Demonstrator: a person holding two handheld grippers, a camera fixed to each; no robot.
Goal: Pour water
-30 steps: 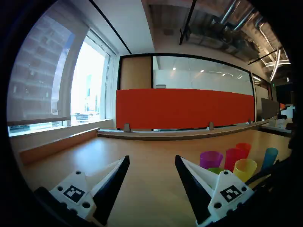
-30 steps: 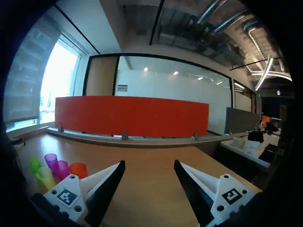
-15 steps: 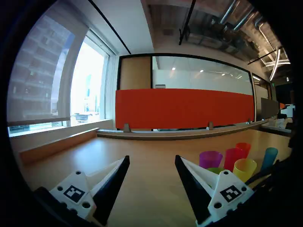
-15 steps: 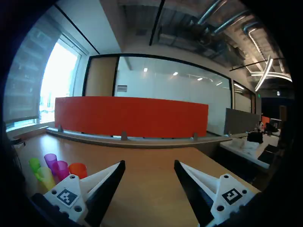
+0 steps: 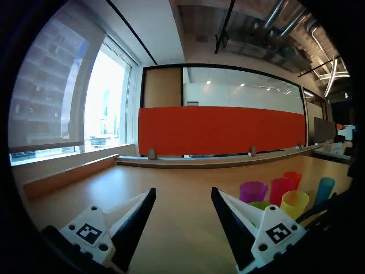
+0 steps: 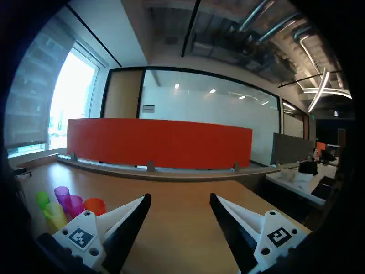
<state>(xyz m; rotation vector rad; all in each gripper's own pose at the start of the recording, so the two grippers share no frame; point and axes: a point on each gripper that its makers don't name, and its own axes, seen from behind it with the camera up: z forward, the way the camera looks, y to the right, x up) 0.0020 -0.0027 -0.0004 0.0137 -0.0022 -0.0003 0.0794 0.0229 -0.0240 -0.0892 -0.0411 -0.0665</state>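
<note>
Several coloured plastic cups stand in a cluster on the wooden table (image 5: 182, 214). In the left gripper view they sit to the right: a purple cup (image 5: 253, 192), a pink cup (image 5: 279, 191), an orange cup (image 5: 293, 176), a yellow cup (image 5: 294, 203), a blue cup (image 5: 325, 190). My left gripper (image 5: 182, 196) is open just left of them, holding nothing. In the right gripper view the same cups appear at far left: a purple cup (image 6: 61, 194), a pink cup (image 6: 74, 204), an orange cup (image 6: 95, 206), a yellow cup (image 6: 54, 213), a green cup (image 6: 42, 198). My right gripper (image 6: 179, 200) is open with nothing between its fingers.
An orange divider panel (image 5: 221, 130) runs along the table's far edge, with a glass wall behind. A window and wooden ledge (image 5: 68, 173) line the left side. Another desk with dark items (image 6: 305, 176) stands to the right.
</note>
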